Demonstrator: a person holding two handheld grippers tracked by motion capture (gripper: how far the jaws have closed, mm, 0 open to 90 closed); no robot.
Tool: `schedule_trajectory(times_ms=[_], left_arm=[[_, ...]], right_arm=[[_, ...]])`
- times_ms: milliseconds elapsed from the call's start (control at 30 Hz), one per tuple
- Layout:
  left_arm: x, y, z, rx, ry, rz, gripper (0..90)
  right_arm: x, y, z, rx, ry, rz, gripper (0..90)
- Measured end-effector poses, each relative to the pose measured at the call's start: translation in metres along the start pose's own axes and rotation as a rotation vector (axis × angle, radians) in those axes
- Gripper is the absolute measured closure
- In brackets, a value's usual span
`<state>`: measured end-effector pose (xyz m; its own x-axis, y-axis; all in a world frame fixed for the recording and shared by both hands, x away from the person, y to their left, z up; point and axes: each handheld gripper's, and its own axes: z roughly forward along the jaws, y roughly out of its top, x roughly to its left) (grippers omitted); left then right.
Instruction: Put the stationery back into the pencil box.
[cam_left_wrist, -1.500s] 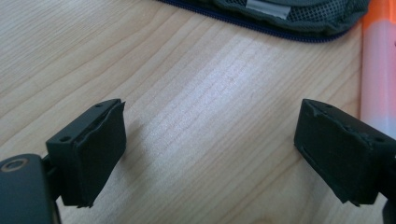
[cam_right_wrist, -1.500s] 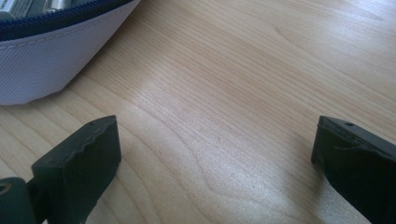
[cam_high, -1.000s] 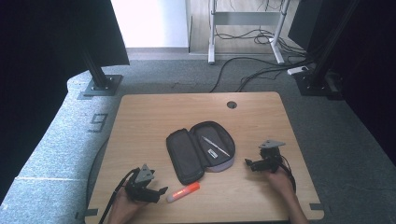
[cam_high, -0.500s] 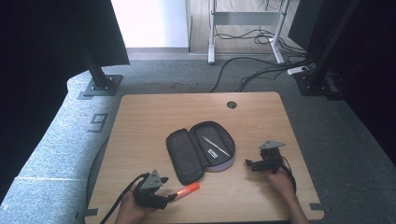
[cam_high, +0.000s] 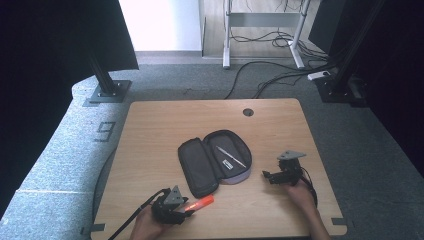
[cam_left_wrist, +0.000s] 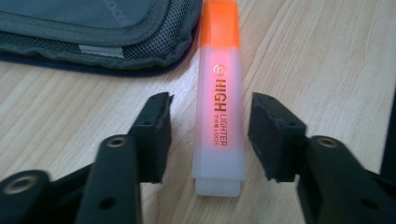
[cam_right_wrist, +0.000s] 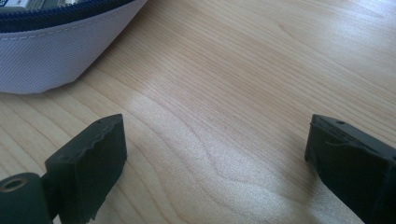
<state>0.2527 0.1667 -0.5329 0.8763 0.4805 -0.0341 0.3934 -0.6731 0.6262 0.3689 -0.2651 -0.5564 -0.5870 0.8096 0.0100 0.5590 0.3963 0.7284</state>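
Note:
An orange highlighter lies flat on the wooden table, its cap end near the open pencil case. My left gripper is open, one jaw on each side of the highlighter's body with a gap to each. In the high view the left gripper sits at the front edge over the highlighter. My right gripper is open and holds nothing, low over bare wood just right of the case. The case holds a silver pen.
The pencil case's grey lid lies beyond the left jaws, and its pale lower side lies beyond the right jaws. A cable hole sits near the table's far edge. Monitor stands and floor cables lie behind the table.
My left gripper has moved right along the front edge and now straddles the highlighter's rear end. The right gripper has stayed where it was.

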Motion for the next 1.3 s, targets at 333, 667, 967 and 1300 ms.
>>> schedule_trajectory(times_ms=[333,667,967,1300], left_arm=[[-0.002,-0.001,0.004,-0.023,-0.005,0.025,64.7],[-0.007,0.003,0.003,-0.038,-0.068,0.047,66.5],[-0.017,0.019,-0.012,-0.096,-0.088,0.062,66.6],[-0.008,0.044,-0.028,-0.145,-0.033,0.06,66.6]], right_arm=[[0.0,0.0,0.0,0.0,0.001,-0.001,5.1],[0.0,0.0,0.0,0.0,0.001,-0.001,5.1],[0.0,0.0,0.0,0.0,0.0,0.0,5.1],[0.0,0.0,0.0,0.001,0.001,-0.001,5.1]])
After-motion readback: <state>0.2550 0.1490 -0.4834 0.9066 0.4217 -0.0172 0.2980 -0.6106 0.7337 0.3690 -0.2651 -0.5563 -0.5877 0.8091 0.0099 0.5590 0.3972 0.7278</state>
